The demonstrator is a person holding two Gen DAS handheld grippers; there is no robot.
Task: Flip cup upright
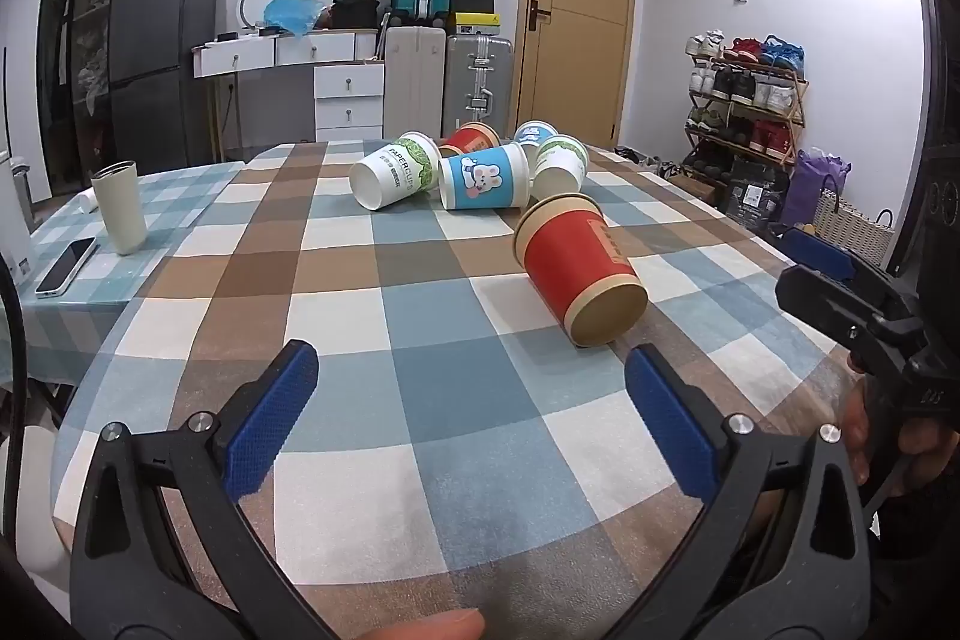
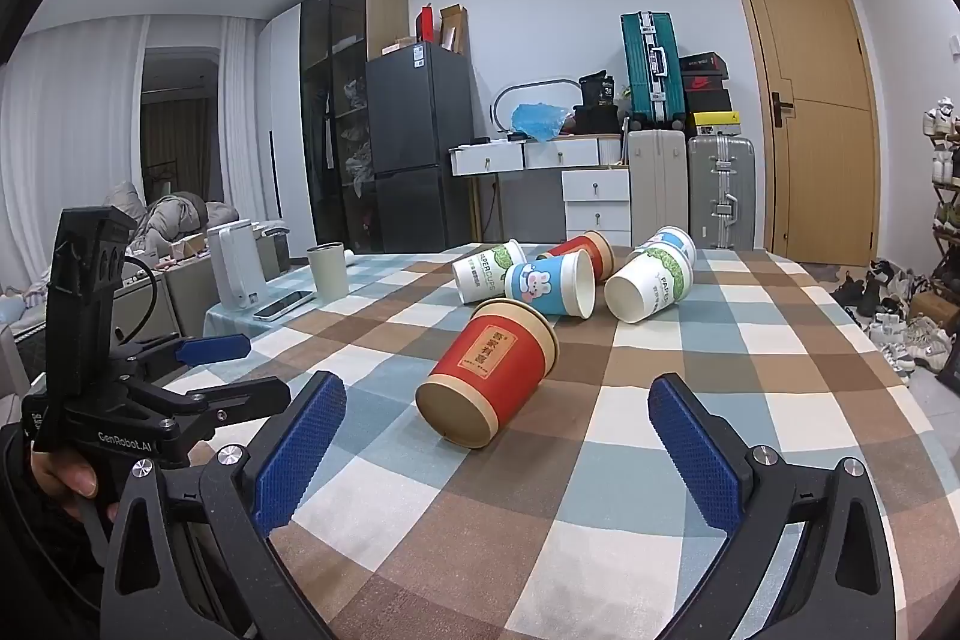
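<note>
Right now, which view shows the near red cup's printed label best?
The right wrist view: the near red cup lies on its side, label turned toward the camera. The left wrist view shows the cup with the label only edge-on.

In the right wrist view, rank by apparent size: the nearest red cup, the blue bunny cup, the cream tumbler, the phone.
1. Nearest red cup, largest, though it lies closest to the camera.
2. Blue bunny cup.
3. Cream tumbler and phone look alike in extent; both are farther off, so no ranking.
</note>
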